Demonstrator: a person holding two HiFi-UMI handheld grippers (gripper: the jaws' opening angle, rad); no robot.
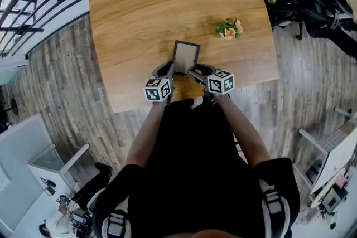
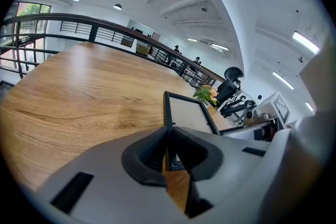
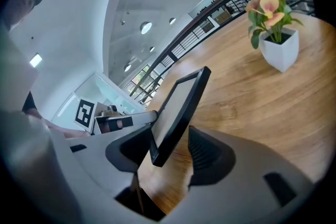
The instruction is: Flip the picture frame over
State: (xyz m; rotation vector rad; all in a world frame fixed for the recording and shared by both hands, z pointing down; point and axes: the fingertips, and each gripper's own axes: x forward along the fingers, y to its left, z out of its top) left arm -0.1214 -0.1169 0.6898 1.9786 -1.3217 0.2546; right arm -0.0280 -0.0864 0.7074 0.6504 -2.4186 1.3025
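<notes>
Now: picture frame (image 1: 185, 57) upright, slightly tilted, near front edge of table (image 1: 134, 3), between both tongs. Left tongs (image 2: 169, 136) nearly closed, pads pinching frame's thin left edge. Right tongs (image 3: 170, 147) half open around frame's lower right corner; frame close against one pad, clear gap to other. Potted flowers (image 1: 229, 29) well apart, farther right on table.

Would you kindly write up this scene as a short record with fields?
picture frame: tilted up near the front edge of the table
left gripper: fingers shut on the frame's edge
right gripper: fingers open, frame's edge between them
flower pot: on the table, apart from the frame
</notes>
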